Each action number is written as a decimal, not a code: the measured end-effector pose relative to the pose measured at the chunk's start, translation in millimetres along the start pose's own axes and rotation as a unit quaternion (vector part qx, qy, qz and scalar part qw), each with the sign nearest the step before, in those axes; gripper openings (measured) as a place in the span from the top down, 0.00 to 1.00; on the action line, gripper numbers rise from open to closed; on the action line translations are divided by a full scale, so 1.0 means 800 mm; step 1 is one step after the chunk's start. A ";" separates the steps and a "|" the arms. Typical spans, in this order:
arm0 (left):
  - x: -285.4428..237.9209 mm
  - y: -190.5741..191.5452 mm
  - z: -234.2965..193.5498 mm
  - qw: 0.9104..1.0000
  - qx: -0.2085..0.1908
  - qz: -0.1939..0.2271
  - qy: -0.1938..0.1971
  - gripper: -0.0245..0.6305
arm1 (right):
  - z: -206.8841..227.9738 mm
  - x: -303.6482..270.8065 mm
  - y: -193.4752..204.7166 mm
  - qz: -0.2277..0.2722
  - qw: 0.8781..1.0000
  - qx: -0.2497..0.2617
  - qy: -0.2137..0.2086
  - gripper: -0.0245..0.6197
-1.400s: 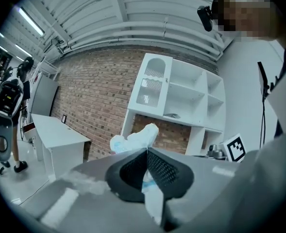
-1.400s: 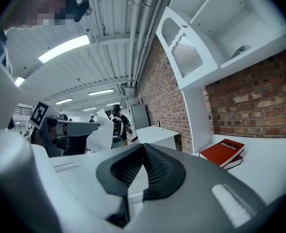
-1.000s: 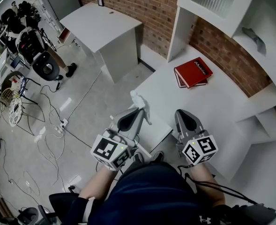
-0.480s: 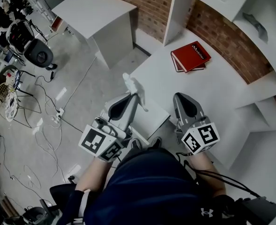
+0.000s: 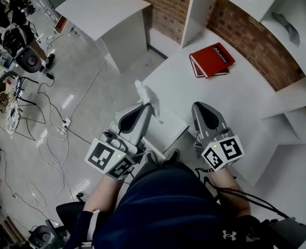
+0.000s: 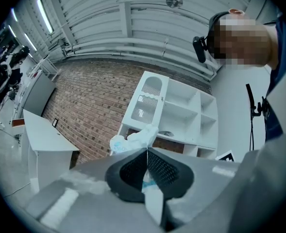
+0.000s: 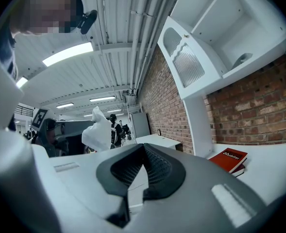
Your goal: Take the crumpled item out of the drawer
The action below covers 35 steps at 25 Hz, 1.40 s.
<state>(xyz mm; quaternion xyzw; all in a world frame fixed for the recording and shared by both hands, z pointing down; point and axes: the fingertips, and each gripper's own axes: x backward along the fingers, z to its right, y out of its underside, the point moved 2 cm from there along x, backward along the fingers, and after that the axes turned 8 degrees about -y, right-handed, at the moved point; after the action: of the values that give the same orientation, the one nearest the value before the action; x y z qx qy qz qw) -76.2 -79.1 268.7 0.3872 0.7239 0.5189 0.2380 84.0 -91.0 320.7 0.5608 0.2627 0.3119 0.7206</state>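
Zero heft, probably, to the soft crumpled item [image 6: 133,140], pinched by its near end in the left tool [image 6: 146,149], right tool [image 7: 143,145] closed empty.

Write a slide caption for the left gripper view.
Left gripper shut on a crumpled white paper, held up before a brick wall and white shelves.

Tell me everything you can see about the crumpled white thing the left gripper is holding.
The crumpled item is white, thin and creased, like tissue or soft wrap, with faint blue marks. The left gripper has its jaws shut on one end, so the bunched rest sticks out past their tips. It is in the air beside the white desk, touching nothing else.
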 end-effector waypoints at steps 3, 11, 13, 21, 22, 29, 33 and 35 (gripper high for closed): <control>-0.001 -0.002 0.000 1.000 0.009 0.005 0.002 0.96 | 0.002 0.000 0.000 -0.001 1.000 -0.001 0.002 0.96; -0.003 0.002 -0.004 1.000 0.012 -0.003 -0.005 0.96 | 0.004 -0.001 0.005 -0.004 1.000 -0.002 0.002 0.96; -0.003 0.004 -0.005 1.000 0.009 -0.005 -0.004 0.96 | 0.003 -0.002 0.006 -0.005 1.000 -0.004 0.001 0.96; -0.004 0.006 -0.009 1.000 0.021 -0.009 -0.008 0.96 | 0.005 -0.003 0.005 -0.006 1.000 -0.004 0.001 0.96; -0.004 0.009 -0.011 1.000 0.016 -0.013 -0.011 0.96 | 0.005 -0.003 0.005 -0.006 1.000 -0.004 0.001 0.96; -0.002 0.015 -0.015 1.000 0.008 -0.013 -0.008 0.96 | 0.005 -0.005 0.008 -0.007 1.000 -0.007 0.000 0.96; -0.007 0.013 -0.017 1.000 0.010 -0.011 -0.007 0.96 | 0.009 -0.009 0.009 -0.009 1.000 -0.008 0.000 0.96; -0.006 0.012 -0.019 1.000 0.014 -0.011 -0.006 0.96 | 0.007 -0.010 0.009 -0.010 1.000 -0.009 0.001 0.96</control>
<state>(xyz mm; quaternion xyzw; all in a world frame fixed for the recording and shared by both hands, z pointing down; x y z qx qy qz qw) -81.4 -89.9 282.8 0.3856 0.7341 0.5035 0.2427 81.5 -99.4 329.5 0.5514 0.2658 0.3076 0.7285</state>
